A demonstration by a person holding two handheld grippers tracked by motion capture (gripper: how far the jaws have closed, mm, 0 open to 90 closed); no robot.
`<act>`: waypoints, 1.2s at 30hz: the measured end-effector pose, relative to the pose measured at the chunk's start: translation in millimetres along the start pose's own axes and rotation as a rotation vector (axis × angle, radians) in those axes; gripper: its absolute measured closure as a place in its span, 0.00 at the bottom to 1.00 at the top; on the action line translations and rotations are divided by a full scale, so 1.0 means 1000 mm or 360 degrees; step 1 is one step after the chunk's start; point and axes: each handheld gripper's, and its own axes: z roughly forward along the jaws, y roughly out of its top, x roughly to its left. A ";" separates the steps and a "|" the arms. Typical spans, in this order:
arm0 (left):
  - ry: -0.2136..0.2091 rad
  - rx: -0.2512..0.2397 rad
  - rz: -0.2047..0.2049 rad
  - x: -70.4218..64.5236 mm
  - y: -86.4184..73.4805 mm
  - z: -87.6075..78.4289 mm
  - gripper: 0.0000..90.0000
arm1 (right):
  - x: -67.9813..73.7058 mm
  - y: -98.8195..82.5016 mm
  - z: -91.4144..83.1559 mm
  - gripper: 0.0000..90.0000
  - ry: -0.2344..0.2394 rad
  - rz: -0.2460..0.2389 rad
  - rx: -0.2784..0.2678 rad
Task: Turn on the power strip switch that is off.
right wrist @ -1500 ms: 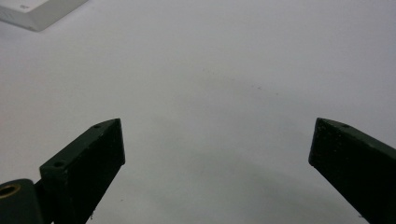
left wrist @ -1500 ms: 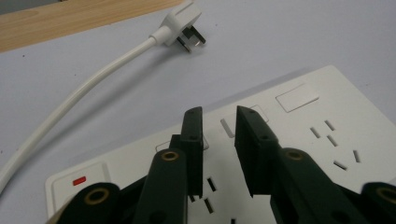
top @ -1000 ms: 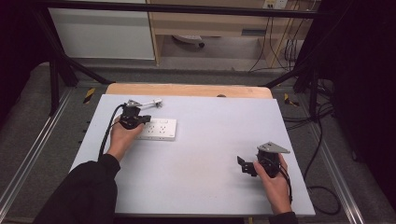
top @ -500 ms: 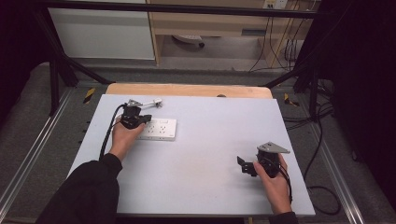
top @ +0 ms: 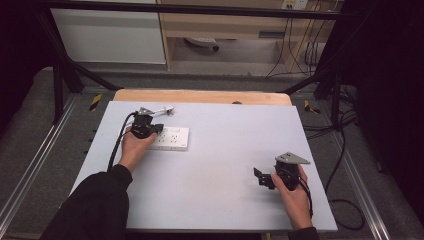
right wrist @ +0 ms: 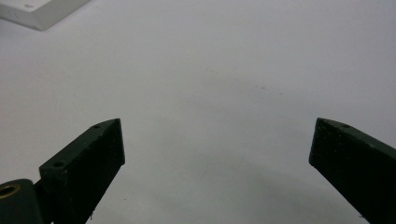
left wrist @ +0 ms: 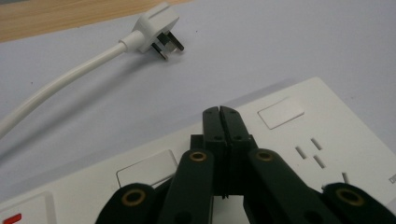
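A white socket strip (top: 172, 138) lies flat on the left half of the table. My left gripper (top: 156, 128) is over its left end, jaws shut with nothing between them. In the left gripper view the shut tips (left wrist: 219, 112) hover just above the strip's face (left wrist: 289, 135), between a rocker switch and socket holes; whether they touch it I cannot tell. A white plug (left wrist: 156, 28) on a white cable (left wrist: 60, 88) lies loose beyond the strip, prongs showing, also seen as the plug (top: 168, 108). My right gripper (top: 259, 177) rests near the front right, jaws wide open (right wrist: 217, 140) over bare tabletop.
A pale grey mat (top: 225, 160) covers a wooden table (top: 200, 96). A corner of the socket strip (right wrist: 37, 11) shows far off in the right gripper view. Black frame bars, cabinets and cables stand behind and beside the table.
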 end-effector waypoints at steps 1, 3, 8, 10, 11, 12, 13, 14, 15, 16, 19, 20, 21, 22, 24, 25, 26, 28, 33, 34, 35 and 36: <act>0.0001 -0.0001 0.0000 0.000 0.000 0.000 1.00 | 0.000 0.000 0.000 0.04 0.0000 0.0001 0.0000; -0.0001 -0.0001 0.0005 0.000 0.000 0.001 1.00 | 0.000 0.000 0.000 0.04 0.0001 0.0000 0.0003; -0.0008 -0.0001 0.0004 0.000 0.000 0.001 1.00 | 0.000 0.000 0.000 0.04 0.0000 -0.0001 0.0006; -0.0011 -0.0002 0.0006 0.000 -0.001 0.001 1.00 | 0.000 0.000 0.000 0.04 0.0000 -0.0003 0.0007; -0.0017 -0.0002 0.0001 0.000 -0.001 0.001 1.00 | 0.000 0.000 0.000 0.04 0.0001 0.0000 0.0007; -0.0018 -0.0004 -0.0004 0.000 -0.001 0.001 1.00 | 0.001 0.000 0.000 0.04 0.0001 -0.0001 0.0007; -0.0021 -0.0005 -0.0006 0.001 -0.001 0.001 1.00 | 0.001 0.000 0.000 0.04 0.0001 0.0000 0.0007; -0.0024 -0.0005 -0.0012 0.001 -0.001 0.001 1.00 | 0.000 0.000 0.000 0.04 -0.0001 -0.0003 0.0008; -0.0026 -0.0003 -0.0018 0.001 -0.001 0.001 1.00 | 0.000 0.000 0.000 0.04 -0.0001 -0.0002 0.0008; -0.0028 -0.0002 -0.0021 0.001 -0.001 0.000 1.00 | 0.000 0.000 0.000 0.04 -0.0001 -0.0002 0.0008; -0.0035 -0.0003 -0.0035 0.001 -0.001 0.000 1.00 | 0.001 0.000 0.000 0.04 0.0002 0.0001 0.0013; -0.0038 -0.0003 -0.0036 0.002 -0.001 0.000 1.00 | 0.001 0.000 0.001 0.04 0.0001 -0.0003 0.0014; -0.0037 -0.0002 -0.0035 0.002 -0.001 0.000 1.00 | 0.001 0.000 0.001 0.04 0.0002 -0.0005 0.0015; -0.0036 -0.0003 -0.0034 0.001 -0.001 0.001 1.00 | 0.001 0.000 0.001 0.04 0.0002 -0.0005 0.0015; -0.0040 -0.0002 -0.0029 0.001 -0.001 0.001 1.00 | 0.001 0.000 0.000 0.04 0.0002 -0.0005 0.0015; -0.0040 0.0001 -0.0024 0.000 -0.001 0.001 1.00 | 0.001 0.000 0.000 0.04 0.0001 -0.0004 0.0013; -0.0041 0.0000 -0.0026 0.000 -0.001 0.001 1.00 | 0.001 0.000 0.000 0.04 0.0001 -0.0004 0.0012; -0.0042 0.0001 -0.0025 0.000 -0.001 0.001 1.00 | 0.001 0.000 0.001 0.04 0.0001 -0.0009 0.0012; -0.0046 -0.0001 -0.0029 0.001 -0.001 0.001 1.00 | 0.001 0.000 0.001 0.04 0.0002 -0.0005 0.0011; -0.0045 -0.0001 -0.0029 0.001 -0.001 0.001 1.00 | 0.001 0.000 0.000 0.04 0.0002 -0.0004 0.0011; -0.0046 -0.0001 -0.0030 0.001 -0.001 0.001 1.00 | 0.001 0.000 0.000 0.04 0.0002 -0.0004 0.0011; -0.0046 -0.0002 -0.0030 0.001 -0.001 0.001 1.00 | 0.001 0.000 0.000 0.04 0.0001 -0.0004 0.0011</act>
